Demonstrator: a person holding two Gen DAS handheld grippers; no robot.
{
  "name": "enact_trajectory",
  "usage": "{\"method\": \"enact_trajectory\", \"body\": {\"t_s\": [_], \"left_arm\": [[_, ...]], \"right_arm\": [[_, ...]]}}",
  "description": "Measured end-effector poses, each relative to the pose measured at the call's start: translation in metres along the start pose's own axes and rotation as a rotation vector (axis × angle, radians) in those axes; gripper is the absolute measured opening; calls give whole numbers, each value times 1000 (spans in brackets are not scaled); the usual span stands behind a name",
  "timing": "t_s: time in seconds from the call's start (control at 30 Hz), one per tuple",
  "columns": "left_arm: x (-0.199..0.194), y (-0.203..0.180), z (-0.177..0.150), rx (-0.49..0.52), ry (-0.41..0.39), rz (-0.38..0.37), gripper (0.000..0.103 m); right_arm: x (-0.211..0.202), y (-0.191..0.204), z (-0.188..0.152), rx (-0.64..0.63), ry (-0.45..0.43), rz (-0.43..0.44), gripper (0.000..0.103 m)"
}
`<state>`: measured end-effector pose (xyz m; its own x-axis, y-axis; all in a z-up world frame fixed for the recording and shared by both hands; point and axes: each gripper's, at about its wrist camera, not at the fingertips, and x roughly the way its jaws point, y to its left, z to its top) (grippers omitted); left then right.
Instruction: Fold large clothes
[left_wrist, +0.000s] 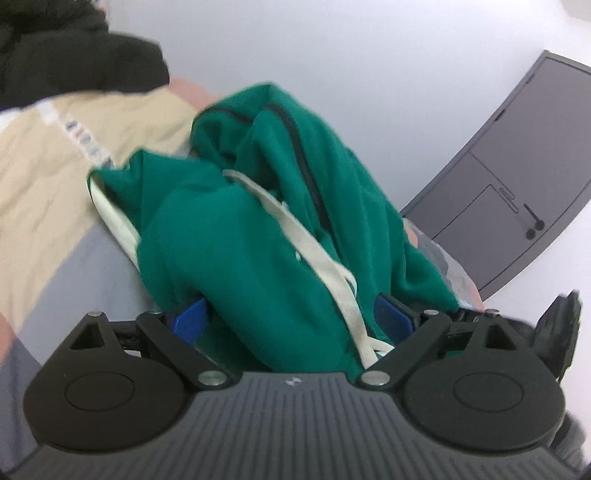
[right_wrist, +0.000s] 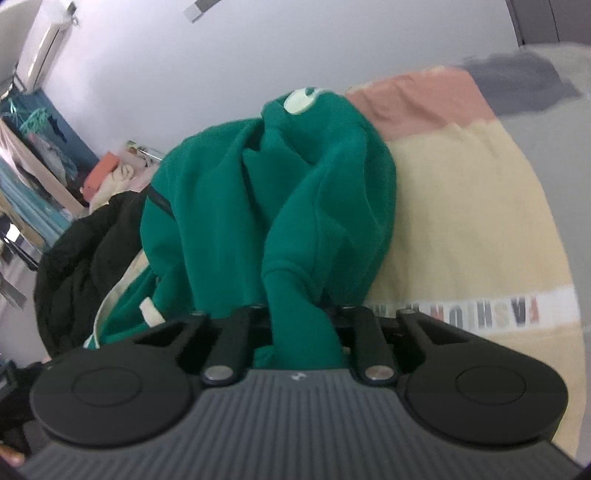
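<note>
A bunched green hooded sweatshirt (left_wrist: 229, 229) with a cream drawcord (left_wrist: 306, 236) fills the left wrist view, lifted over the bed. My left gripper (left_wrist: 291, 314) stands wide, its blue pads (left_wrist: 190, 317) far apart with the fabric and cord lying loosely between them. In the right wrist view the same green sweatshirt (right_wrist: 295, 177) hangs in folds, with a pale round patch (right_wrist: 301, 99) at its top. My right gripper (right_wrist: 299, 314) is drawn together on a twisted strand of the green fabric; its fingertips are hidden under the cloth.
The bedspread (right_wrist: 461, 221) has beige, pink and grey bands and a white lettered stripe. A black jacket (right_wrist: 85, 251) lies at the left, also seen as a black garment (left_wrist: 74, 62). A grey door (left_wrist: 517, 177) stands behind. Clothes pile (right_wrist: 110, 173) by the wall.
</note>
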<state>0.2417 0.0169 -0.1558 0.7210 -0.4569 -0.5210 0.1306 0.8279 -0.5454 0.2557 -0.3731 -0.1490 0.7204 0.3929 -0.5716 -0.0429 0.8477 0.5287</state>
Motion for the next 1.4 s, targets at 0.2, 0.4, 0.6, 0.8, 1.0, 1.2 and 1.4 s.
{"method": "enact_trajectory", "body": {"t_s": [0.2, 0.4, 0.6, 0.8, 1.0, 1.2, 1.4], "left_arm": [[-36, 34, 27, -7, -116, -85, 96], [-64, 86, 62, -149, -185, -240, 95], [-82, 132, 83, -242, -180, -350, 95], [-57, 129, 84, -195, -46, -405, 95], [-10, 107, 71, -87, 99, -245, 81], [12, 90, 55, -70, 160, -287, 34], [2, 108, 61, -140, 110, -256, 16]], "right_arm": [[-23, 79, 22, -257, -105, -7, 13], [-13, 181, 2, -523, -141, 54, 13], [27, 248, -37, -713, -98, 105, 13], [42, 280, -84, -839, -45, 132, 13], [32, 274, -105, -882, -33, 132, 14], [14, 247, -104, -820, 13, 134, 19], [-30, 224, -100, -802, 27, 158, 44]]}}
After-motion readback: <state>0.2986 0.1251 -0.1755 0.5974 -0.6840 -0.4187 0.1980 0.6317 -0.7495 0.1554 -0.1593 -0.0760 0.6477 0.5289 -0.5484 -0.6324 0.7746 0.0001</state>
